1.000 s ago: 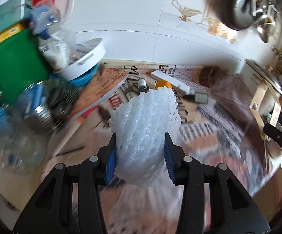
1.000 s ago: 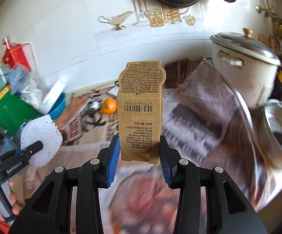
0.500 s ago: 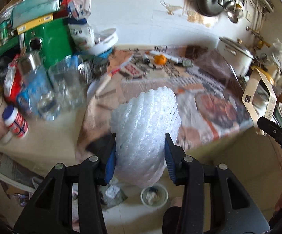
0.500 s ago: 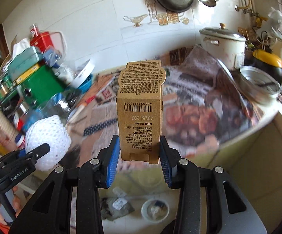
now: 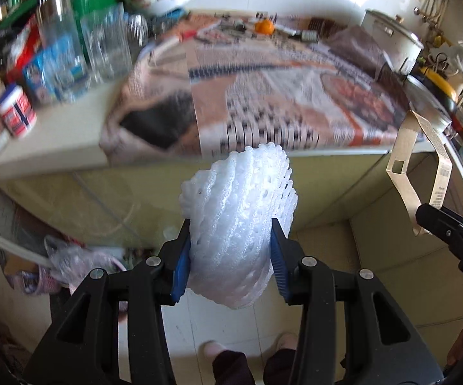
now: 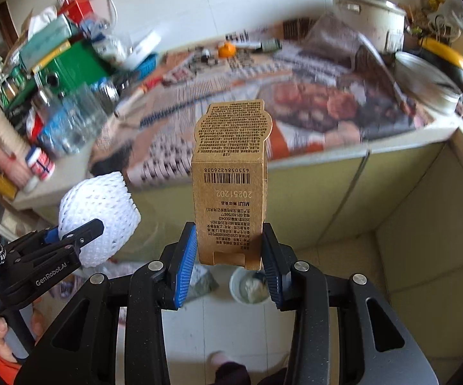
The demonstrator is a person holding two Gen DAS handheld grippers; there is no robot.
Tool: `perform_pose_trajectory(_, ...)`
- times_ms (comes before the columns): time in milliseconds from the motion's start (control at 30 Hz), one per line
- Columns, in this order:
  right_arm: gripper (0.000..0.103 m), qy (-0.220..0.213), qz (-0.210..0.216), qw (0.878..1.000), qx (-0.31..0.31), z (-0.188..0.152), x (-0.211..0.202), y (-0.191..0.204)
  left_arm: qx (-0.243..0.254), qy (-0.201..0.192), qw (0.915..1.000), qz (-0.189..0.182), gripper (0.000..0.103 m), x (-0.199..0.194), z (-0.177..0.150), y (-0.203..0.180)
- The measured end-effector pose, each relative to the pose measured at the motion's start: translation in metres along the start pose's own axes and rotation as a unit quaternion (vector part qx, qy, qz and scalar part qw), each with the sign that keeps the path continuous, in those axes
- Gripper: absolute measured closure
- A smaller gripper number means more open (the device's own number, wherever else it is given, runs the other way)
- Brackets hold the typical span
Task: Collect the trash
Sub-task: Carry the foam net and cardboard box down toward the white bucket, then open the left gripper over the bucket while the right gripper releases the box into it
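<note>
The left gripper (image 5: 230,258) is clamped on a white foam fruit net (image 5: 239,221), its blue pads pressing the net's lower sides so that the bulging mesh stands up between them, off the worktop's (image 5: 52,147) near edge and over the tiled floor (image 5: 391,292). The right gripper (image 6: 230,258) is closed on a brown cardboard box (image 6: 231,179), holding it upright by its lower end, printed text and barcode facing the camera upside down; this box too hangs in the air in front of the worktop's near edge, above the floor. In the right wrist view the left gripper with its net appears at the left, lower than the box and well apart from it; in the left wrist view the box shows at the far right as an open brown sleeve. The worktop, beyond both grippers, is spread with newspaper (image 6: 311,102); an orange (image 6: 225,49) lies toward its far side, a white pot with a lid (image 6: 371,19) stands at the far right, and clear glass jars (image 5: 80,48) and a green tin (image 6: 71,64) crowd the left end. On the floor below the right gripper sits a small white bowl (image 6: 247,287) with something crumpled in it, just beside a grey packet (image 6: 201,284). A bag with scraps (image 5: 71,266) lies at the left on the floor by the cabinet front. The person's slippered feet show at the bottom edge of both views.
</note>
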State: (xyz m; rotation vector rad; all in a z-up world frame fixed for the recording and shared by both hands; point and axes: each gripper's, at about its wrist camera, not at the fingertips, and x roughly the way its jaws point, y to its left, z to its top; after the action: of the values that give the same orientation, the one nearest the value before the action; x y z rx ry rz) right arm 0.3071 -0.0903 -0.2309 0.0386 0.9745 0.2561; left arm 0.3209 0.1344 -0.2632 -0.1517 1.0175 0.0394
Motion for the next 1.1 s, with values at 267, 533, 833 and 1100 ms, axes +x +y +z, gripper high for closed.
perform_pose_trajectory(267,0.067,0.051,0.004,0.998,-0.029,-0.035,0.064,-0.027,-0.047,0.044,0.9978,0.014,0.059,0.078,-0.051,-0.012)
perform_pose_trajectory(533,0.067,0.119,0.018,0.992,-0.037,-0.085,0.175,-0.051,-0.079,0.08,0.9929,0.039,0.059,0.171,-0.112,-0.002)
perform_pose_trajectory(833,0.067,0.186,0.016,0.982,-0.03,-0.147,0.312,-0.07,-0.116,0.139,0.982,0.053,0.059,0.283,-0.183,0.029)
perform_pose_trajectory(1100,0.065,0.202,0.017,0.977,-0.067,-0.164,0.383,-0.069,-0.118,0.155,0.9794,0.054,0.059,0.347,-0.206,0.032)
